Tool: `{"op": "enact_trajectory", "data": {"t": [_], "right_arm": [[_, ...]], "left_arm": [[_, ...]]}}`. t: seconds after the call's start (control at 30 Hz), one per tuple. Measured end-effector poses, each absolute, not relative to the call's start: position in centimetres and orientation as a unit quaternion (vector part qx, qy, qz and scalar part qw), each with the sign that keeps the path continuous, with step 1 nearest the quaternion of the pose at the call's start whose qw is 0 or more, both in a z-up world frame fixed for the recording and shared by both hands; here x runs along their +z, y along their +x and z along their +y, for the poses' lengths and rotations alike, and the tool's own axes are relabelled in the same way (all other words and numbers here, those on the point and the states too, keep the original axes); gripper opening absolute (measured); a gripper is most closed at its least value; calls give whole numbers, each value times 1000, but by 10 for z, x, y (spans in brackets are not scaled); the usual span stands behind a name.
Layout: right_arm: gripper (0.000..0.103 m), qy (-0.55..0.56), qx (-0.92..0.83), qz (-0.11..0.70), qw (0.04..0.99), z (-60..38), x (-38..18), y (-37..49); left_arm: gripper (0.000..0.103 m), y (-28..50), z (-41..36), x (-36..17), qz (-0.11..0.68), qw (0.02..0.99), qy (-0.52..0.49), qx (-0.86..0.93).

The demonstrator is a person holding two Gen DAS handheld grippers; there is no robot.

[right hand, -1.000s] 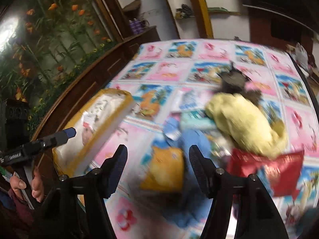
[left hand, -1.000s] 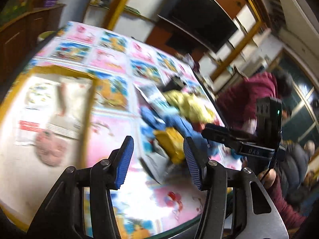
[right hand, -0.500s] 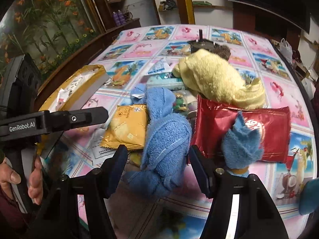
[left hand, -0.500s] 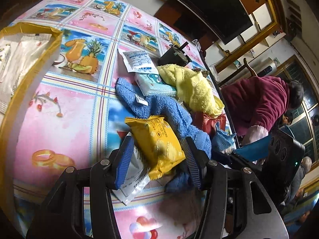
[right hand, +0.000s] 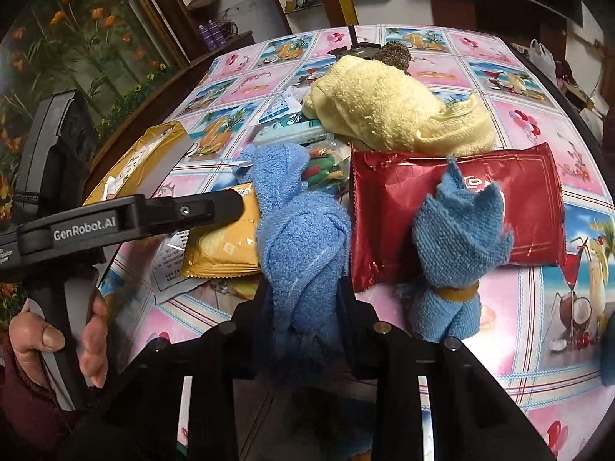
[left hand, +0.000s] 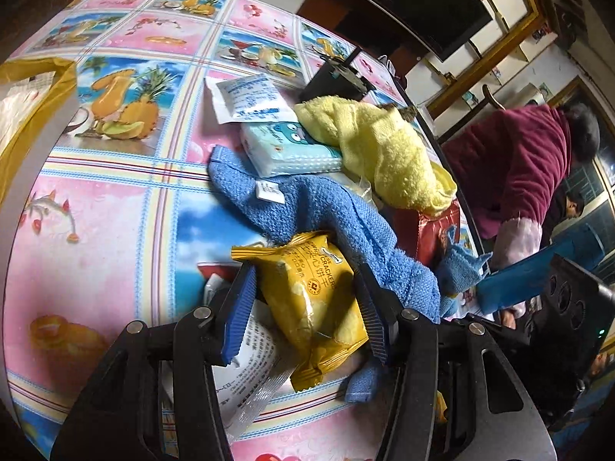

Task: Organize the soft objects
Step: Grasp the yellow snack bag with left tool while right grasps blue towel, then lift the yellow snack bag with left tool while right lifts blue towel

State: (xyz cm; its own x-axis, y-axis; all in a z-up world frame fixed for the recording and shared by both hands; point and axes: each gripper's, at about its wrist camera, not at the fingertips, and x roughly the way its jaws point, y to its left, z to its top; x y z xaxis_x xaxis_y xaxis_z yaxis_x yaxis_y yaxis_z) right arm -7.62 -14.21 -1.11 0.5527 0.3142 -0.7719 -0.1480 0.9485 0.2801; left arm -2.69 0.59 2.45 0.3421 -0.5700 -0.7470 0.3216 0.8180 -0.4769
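A pile of soft things lies on the picture-print tablecloth. My right gripper points down at the long blue towel. Its jaws are closing and pinch the towel's near end between them. My left gripper straddles a yellow cracker packet, its blue pads standing a little off the packet's sides. The blue towel runs behind that packet. Beyond lie a yellow towel and a small blue cloth, rolled and held by a band, resting on a red packet.
A teal tissue pack and a white sachet lie behind the blue towel. A printed clear packet sits under the yellow one. A yellow-rimmed box stands at the left. A person in maroon bends beside the table's right edge.
Both grippers have come down closer to the pile. The right jaws have closed from wide apart onto the blue towel. The left jaws stay the same width and now sit around the yellow packet.
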Motion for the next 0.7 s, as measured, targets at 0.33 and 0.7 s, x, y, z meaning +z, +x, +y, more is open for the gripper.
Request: {"op": "enact_trajectory", "data": {"t": [0.33, 0.7], "right_arm": [[31, 75, 122, 452, 880, -137, -13, -76], [27, 80, 124, 451, 880, -139, -10, -82]], "left_arm": [[30, -60, -20, 40, 433, 858, 6, -276], [11, -64, -10, 46, 441, 842, -31, -309]]}}
